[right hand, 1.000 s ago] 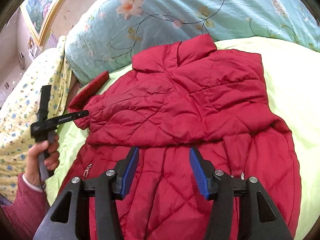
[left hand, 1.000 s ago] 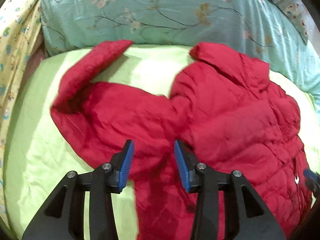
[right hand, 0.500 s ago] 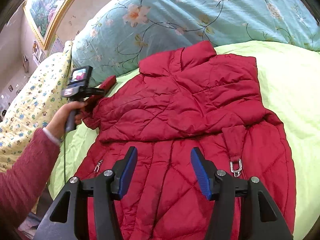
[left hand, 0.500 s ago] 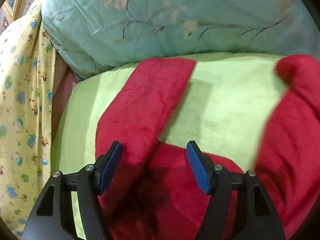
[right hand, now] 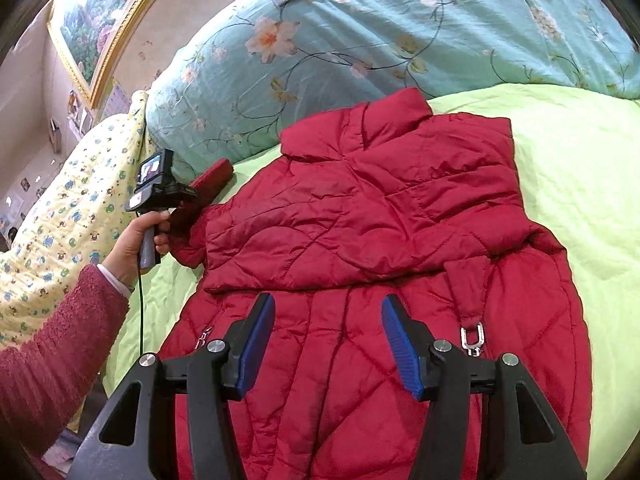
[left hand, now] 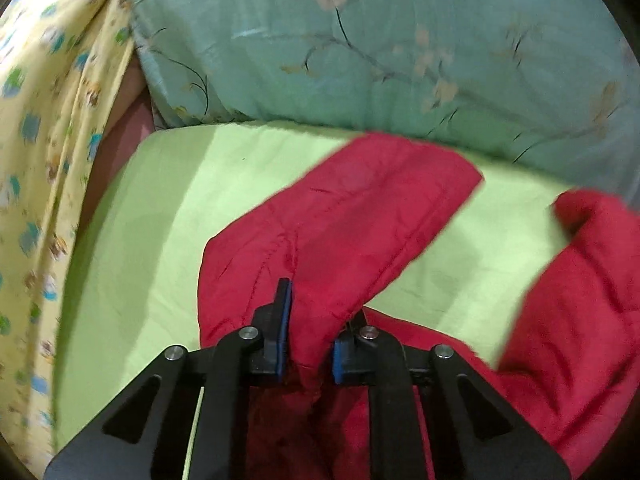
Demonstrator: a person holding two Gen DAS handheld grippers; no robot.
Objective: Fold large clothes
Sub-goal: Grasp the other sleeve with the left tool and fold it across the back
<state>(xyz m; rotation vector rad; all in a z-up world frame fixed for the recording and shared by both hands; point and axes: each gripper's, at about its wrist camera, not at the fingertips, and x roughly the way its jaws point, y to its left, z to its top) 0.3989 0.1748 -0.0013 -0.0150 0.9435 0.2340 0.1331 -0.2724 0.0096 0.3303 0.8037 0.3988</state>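
Observation:
A red quilted jacket (right hand: 380, 220) lies spread on the lime green sheet (right hand: 580, 168), collar toward the pillow. Its left sleeve (left hand: 360, 216) stretches out toward the pillow. My left gripper (left hand: 308, 340) is shut on the sleeve near its base; red fabric bunches between the blue pads. It also shows in the right wrist view (right hand: 176, 196), held by a hand at the sleeve. My right gripper (right hand: 328, 344) is open and empty, hovering above the jacket's lower body.
A teal floral pillow (right hand: 360, 40) lies along the head of the bed. A yellow patterned quilt (left hand: 44, 128) lies at the left. A metal clasp (right hand: 472, 336) hangs on a strap on the jacket. A framed painting (right hand: 100, 20) hangs on the wall.
My left gripper moved left from the jacket body to the sleeve and closed on it. My right gripper stayed open above the lower jacket, barely moving.

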